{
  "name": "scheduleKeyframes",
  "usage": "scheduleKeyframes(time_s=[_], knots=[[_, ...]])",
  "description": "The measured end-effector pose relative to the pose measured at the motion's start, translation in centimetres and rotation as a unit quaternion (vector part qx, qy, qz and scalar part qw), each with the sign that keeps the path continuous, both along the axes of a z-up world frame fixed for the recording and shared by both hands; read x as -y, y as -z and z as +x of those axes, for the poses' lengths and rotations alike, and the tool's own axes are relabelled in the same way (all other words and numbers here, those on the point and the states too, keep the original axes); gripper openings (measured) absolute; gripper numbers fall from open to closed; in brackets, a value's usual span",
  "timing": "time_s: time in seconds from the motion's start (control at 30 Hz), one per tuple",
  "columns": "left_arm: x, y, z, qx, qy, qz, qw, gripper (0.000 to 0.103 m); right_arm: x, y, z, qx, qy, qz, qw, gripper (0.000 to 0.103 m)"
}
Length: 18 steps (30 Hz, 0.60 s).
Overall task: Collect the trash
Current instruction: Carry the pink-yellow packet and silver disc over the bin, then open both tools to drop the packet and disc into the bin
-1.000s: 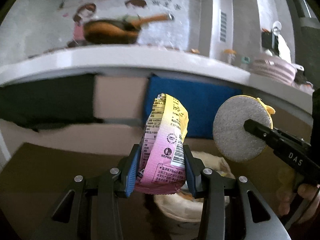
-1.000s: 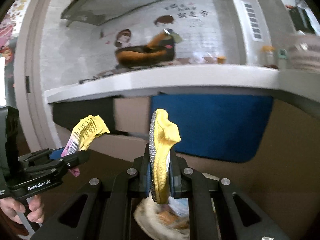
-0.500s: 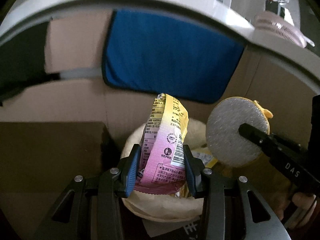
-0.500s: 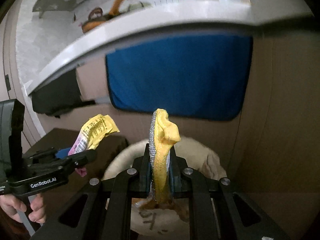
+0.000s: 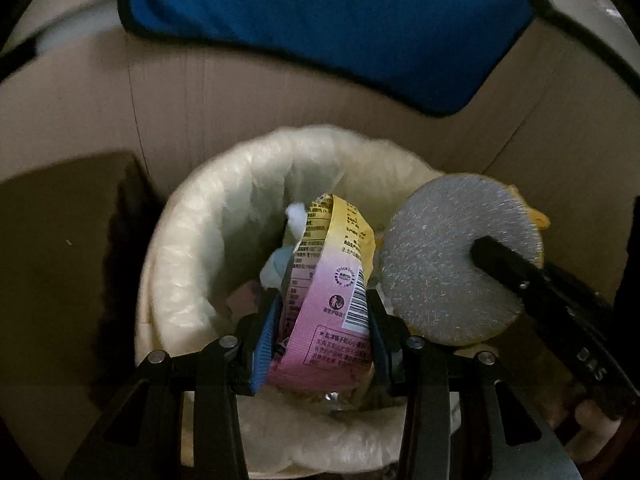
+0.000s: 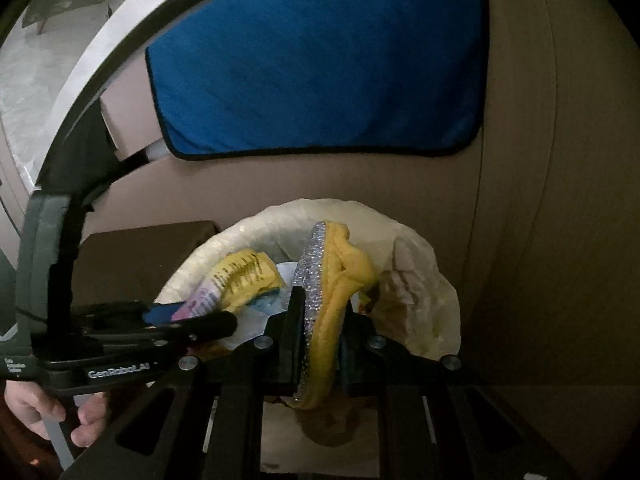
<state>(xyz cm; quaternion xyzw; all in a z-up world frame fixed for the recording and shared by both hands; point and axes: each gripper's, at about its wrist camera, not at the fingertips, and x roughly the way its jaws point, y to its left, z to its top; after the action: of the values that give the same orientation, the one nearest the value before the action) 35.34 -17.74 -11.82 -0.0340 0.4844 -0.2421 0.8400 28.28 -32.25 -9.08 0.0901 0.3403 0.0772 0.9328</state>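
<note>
Cardboard walls (image 5: 248,92) close in behind everything, with a blue cloth (image 5: 320,20) edged in black hanging over the top of them. Below that sits the bin (image 5: 176,248), lined with a pale, crinkled plastic bag whose rim is rolled outward; scraps of paper and wrappers already lie inside it.

My left gripper (image 5: 320,336) is clamped on a snack packet (image 5: 328,288) — pink at the bottom, yellow at the top, with a barcode on its side. The blue pads press on the packet's lower half, and its upper end sticks up over the bin's opening.

My right gripper (image 6: 322,340) is squeezed nearly shut on a round scouring pad (image 6: 324,304), silver glitter on one face and yellow cloth on the other. It stands on edge between the fingers, just above the bin's right rim. From the left wrist view, the pad's (image 5: 456,256) grey face sits just beside the packet — whether they touch I cannot tell.

My hand (image 6: 44,408) shows at the lower left of the right wrist view, wrapped around the left gripper's handle.
</note>
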Motion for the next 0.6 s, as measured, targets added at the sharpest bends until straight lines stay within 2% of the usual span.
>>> scheduleKeyframes(time_s=[0.13, 0.23, 0.37, 0.6], knots=[[0.2, 0.1, 0.5, 0.018, -0.002, 0.013, 0.9997, 0.043, 0.2, 0.6, 0.7, -0.011, -0.003, 0.002, 1.000, 0.014], [-0.3, -0.3, 1.0, 0.015, 0.006, -0.011, 0.9998, 0.043, 0.3, 1.1, 1.3, -0.019, -0.007, 0.005, 1.000, 0.014], [-1.4, -0.8, 1.3, -0.008, 0.017, -0.058, 0.9981, 0.044, -0.2, 1.7, 2.3, -0.030, -0.015, 0.009, 0.999, 0.014], [-3.2, -2.9, 0.7, 0.026, 0.021, -0.081, 0.9962, 0.047, -1.1, 2.6, 3.8, -0.054, -0.023, 0.009, 0.998, 0.014]])
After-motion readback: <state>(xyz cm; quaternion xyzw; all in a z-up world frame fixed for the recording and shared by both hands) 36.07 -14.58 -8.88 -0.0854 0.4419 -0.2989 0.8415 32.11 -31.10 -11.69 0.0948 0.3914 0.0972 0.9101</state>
